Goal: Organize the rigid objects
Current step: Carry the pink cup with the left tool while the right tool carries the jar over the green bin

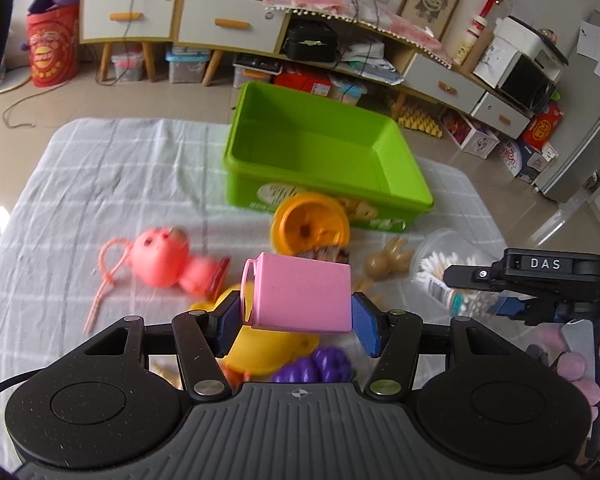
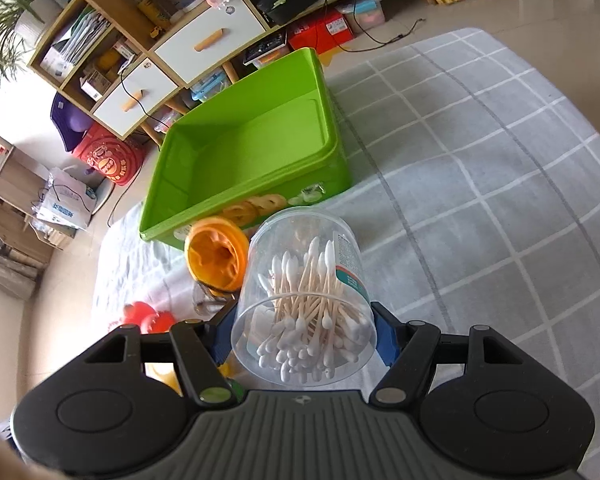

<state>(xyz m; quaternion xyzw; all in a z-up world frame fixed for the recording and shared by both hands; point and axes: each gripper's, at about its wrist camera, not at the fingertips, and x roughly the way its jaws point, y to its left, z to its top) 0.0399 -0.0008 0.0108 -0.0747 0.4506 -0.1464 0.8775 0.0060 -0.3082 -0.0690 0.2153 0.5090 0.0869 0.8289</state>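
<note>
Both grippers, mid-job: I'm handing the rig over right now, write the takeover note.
Left gripper: jaws shut on the pink box, held above the toy pile.
Right gripper: jaws shut on the clear cotton swab jar.
Green bin: nothing inside yet.
On the checked cloth: orange cup, pink pig toy, tan figure, yellow toy, purple grapes.
Left: drop both held items in the bin, then the rest.

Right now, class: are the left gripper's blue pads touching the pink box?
Touching. In the left wrist view, the left gripper has a blue pad pressed against each side of the pink box, holding it above the toys.
</note>
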